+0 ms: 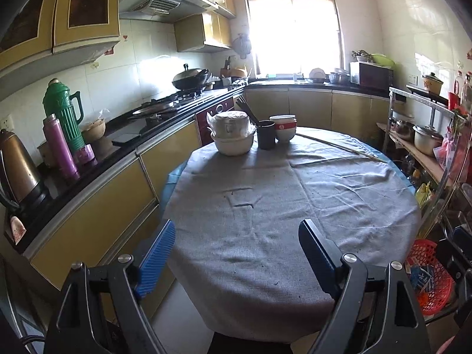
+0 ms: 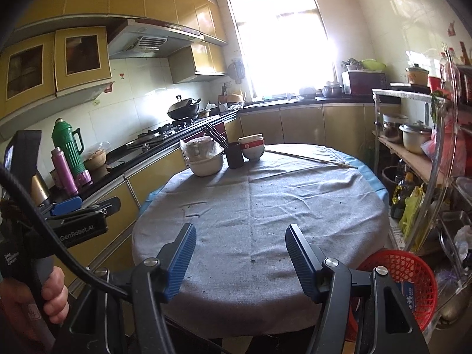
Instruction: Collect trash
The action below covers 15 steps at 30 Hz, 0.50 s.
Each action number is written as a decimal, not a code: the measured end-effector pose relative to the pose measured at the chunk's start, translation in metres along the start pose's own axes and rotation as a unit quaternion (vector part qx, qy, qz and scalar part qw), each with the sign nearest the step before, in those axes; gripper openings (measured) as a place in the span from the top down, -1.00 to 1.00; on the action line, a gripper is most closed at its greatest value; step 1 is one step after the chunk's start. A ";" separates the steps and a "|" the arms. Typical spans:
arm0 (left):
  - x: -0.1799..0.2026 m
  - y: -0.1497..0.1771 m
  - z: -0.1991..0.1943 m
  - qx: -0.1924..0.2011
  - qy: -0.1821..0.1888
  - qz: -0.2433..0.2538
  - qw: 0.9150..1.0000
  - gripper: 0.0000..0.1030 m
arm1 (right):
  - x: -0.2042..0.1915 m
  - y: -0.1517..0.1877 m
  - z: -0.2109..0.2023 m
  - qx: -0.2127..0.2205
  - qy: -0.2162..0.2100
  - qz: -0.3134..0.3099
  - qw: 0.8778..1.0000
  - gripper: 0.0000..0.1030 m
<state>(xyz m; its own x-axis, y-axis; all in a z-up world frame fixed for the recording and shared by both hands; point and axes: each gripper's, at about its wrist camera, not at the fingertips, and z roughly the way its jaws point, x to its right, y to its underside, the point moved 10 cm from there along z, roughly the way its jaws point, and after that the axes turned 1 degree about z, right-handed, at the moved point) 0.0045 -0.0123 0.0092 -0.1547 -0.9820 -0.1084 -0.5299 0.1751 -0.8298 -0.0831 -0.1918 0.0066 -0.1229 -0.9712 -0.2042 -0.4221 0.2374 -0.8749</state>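
A round table under a grey cloth point(image 1: 280, 206) fills both views point(image 2: 265, 221). A red mesh basket point(image 1: 430, 277) holding packaging stands at the table's right near edge; it also shows in the right wrist view point(image 2: 407, 280). My left gripper point(image 1: 239, 230) is open and empty over the near edge of the table. My right gripper point(image 2: 240, 233) is open and empty, also over the near edge. A thin stick point(image 1: 342, 147) lies on the far right of the cloth. Small dark crumbs dot the cloth.
Stacked white bowls point(image 1: 233, 135), a dark cup with chopsticks point(image 1: 265, 134) and red-banded bowls point(image 1: 283, 128) stand at the table's far side. A counter with flasks point(image 1: 63, 124) and stove runs along the left. A metal rack point(image 2: 436, 162) stands on the right.
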 end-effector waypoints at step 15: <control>0.001 0.000 0.000 -0.003 0.009 0.001 1.000 -0.67 | -0.008 -0.004 -0.001 0.002 0.000 -0.013 1.000 -0.30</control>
<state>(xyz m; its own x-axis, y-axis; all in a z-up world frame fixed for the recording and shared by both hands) 0.0042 -0.0137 0.0095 -0.1707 -0.9803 -0.0995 -0.5347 0.1769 -0.8263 -0.0815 -0.1848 0.0125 -0.1124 -0.9771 -0.1807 -0.4217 0.2116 -0.8817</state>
